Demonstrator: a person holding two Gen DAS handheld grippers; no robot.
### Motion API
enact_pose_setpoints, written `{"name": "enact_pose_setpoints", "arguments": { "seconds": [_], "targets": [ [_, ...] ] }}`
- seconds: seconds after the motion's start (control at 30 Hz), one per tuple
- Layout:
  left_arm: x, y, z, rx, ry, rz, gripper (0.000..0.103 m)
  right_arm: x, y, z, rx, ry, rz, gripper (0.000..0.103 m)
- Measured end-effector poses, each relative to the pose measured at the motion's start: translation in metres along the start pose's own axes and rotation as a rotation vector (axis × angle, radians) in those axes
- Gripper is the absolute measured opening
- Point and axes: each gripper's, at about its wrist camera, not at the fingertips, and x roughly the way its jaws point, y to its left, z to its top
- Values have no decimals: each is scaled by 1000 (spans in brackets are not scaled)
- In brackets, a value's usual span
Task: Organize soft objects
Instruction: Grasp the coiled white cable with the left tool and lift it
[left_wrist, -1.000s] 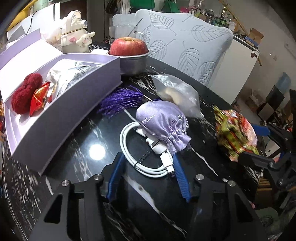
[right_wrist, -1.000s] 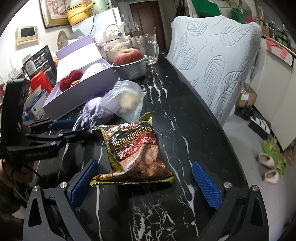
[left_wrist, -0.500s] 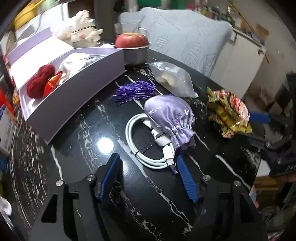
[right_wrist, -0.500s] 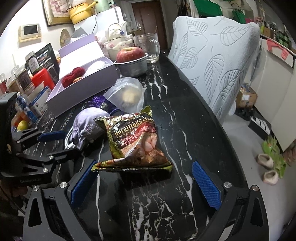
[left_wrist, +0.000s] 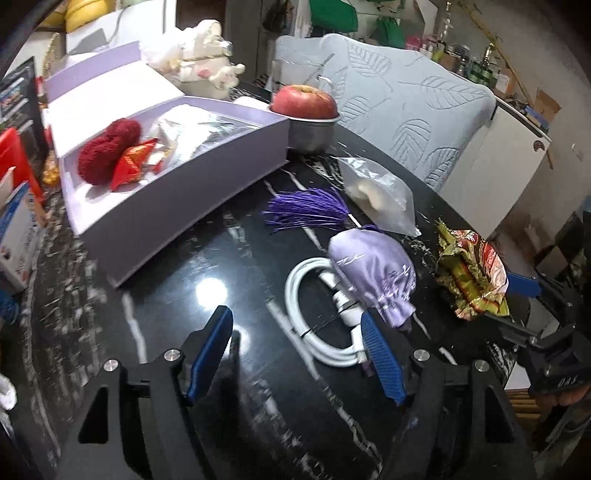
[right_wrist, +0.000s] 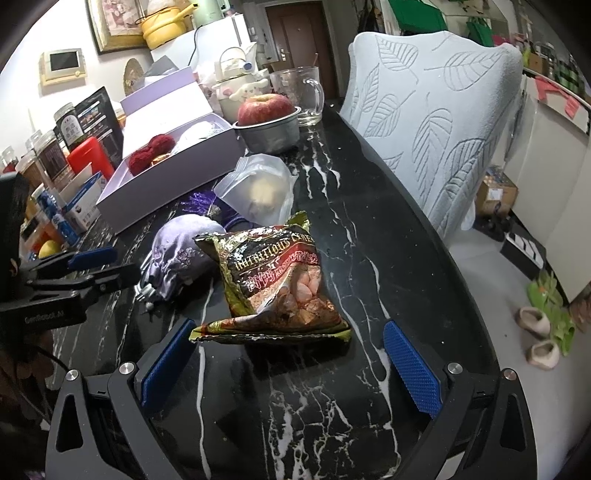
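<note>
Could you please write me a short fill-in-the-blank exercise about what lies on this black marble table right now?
1. The red apple sits in a metal ____.
2. The red knitted heart lies inside the open lilac ____.
3. The lilac satin pouch partly covers a coiled white ____.
4. Both the left gripper and the right gripper are ____, holding nothing.

Missing words: bowl; box; cable; open

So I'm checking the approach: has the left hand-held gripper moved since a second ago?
Yes. The left hand-held gripper has pulled back and leftward from the white cable, which earlier lay between its fingers.
</note>
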Motion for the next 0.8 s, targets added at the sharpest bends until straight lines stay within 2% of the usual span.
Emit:
{"name": "enact_pose_setpoints", "arguments": {
  "seconds": [0.2, 0.4, 0.6, 0.7, 0.8],
  "targets": [
    [12, -4, 15, -12, 9, -62, 72, 1, -3, 1, 7, 1, -3, 102],
    [23, -13, 22, 22, 31, -66, 72, 3, -8, 2, 24, 9, -1, 102],
    [26, -18, 15, 52, 39, -1, 72, 2, -11, 4, 23, 2, 13, 102],
    [26, -25, 10, 85, 47, 63, 72, 3, -9, 5, 12, 2, 20, 102],
    [24, -30, 7, 122, 35, 35, 72, 6, -6, 6, -9, 3, 21, 102]
  ]
}}
